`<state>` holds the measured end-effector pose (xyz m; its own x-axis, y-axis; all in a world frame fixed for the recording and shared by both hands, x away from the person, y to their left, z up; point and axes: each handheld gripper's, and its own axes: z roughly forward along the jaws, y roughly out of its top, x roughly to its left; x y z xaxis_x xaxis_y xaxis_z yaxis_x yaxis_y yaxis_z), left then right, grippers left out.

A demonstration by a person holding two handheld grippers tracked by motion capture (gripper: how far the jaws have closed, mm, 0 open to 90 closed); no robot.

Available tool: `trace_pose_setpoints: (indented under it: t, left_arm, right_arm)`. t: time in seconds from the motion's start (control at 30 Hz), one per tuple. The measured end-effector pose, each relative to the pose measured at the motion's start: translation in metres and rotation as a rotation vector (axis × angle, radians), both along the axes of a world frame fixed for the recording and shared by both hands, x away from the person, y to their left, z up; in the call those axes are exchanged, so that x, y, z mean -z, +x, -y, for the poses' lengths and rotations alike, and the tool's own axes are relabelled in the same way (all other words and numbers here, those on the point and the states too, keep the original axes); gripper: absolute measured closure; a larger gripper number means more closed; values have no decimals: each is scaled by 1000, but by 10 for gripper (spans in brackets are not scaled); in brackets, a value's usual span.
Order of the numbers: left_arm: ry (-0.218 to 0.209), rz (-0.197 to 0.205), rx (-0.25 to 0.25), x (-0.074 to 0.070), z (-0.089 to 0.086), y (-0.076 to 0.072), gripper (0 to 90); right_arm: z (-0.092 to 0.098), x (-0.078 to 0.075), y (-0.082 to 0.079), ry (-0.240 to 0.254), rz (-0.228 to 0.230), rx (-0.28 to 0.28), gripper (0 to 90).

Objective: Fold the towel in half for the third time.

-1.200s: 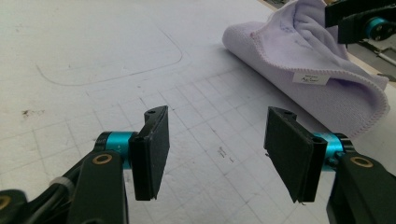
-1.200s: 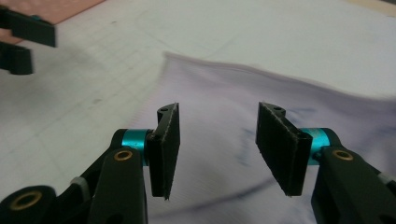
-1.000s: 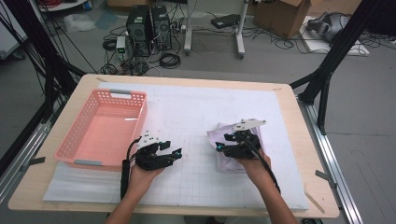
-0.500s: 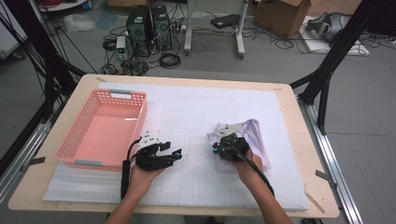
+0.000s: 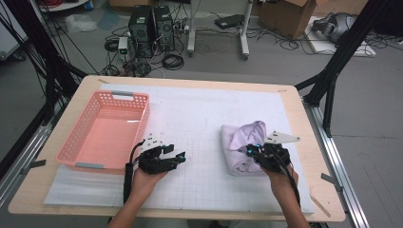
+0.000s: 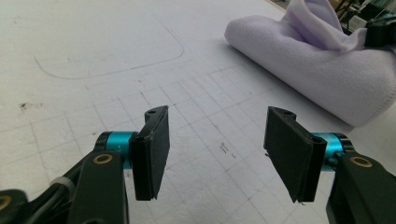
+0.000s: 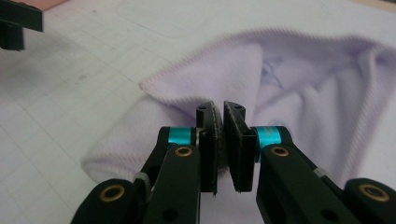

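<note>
Lilac towel (image 5: 243, 145) on white mat (image 5: 199, 118), part folded.
Right gripper (image 7: 223, 140) clamped on a towel fold; left gripper (image 6: 219, 154) jaws apart, nothing between them.

Towel (image 7: 299, 93): soft lilac cloth, matt and fleecy, with a stitched hem. Basket (image 5: 102, 135): pink plastic, perforated walls, slight gloss. Counter (image 5: 323, 209): pale wood edge under a matt white gridded sheet (image 6: 93, 56); right claw (image 7: 223, 140) has matt black pads.

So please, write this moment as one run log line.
right tool: shut on lilac cloth | left tool: open, over mat | basket: no items inside
</note>
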<state>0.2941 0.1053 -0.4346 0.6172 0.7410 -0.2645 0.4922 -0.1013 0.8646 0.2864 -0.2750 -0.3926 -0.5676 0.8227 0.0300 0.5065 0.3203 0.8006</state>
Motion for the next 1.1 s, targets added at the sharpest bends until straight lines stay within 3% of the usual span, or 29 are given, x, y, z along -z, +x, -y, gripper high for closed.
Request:
trace_pose_setpoints:
  t: [0.1,0.2,0.4,0.47,0.57,0.67,0.77,0.83,0.87,0.93,1.0,1.03,1.1]
  left_arm:
    - [-1,-1,-1,0,1,0,409]
    - [1,0,2,1,2,0,409]
    - [0,5,3,0,3,0,409]
    - [-1,5,2,0,2,0,409]
    - [1,4,1,0,2,0,409]
    - [-1,5,5,0,2,0,409]
    - [-2,7,6,0,3,0,409]
    - [3,5,10,0,3,0,409]
    - [3,5,10,0,3,0,409]
    - [2,5,9,0,3,0,409]
    - [4,4,7,0,3,0,409]
    - [5,3,4,0,4,0,409]
    - [4,2,4,0,4,0,409]
  right_arm:
    - [14,9,-9,17,-28,48,823]
    - [27,14,-12,46,-58,79,734]
    - [31,-4,-6,77,-10,106,591]
    - [26,-14,-1,78,16,117,506]
    - [12,-25,7,73,44,97,480]
    - [-6,-28,18,-15,49,87,503]
    - [-10,-21,29,-129,24,145,549]
    - [-2,-13,34,-151,0,191,568]
    - [7,-5,38,-138,-27,223,568]
    - [21,6,42,-70,-91,231,602]
    - [35,20,43,56,-168,201,685]
    - [39,24,43,88,-182,176,789]
    - [43,28,40,109,-189,147,833]
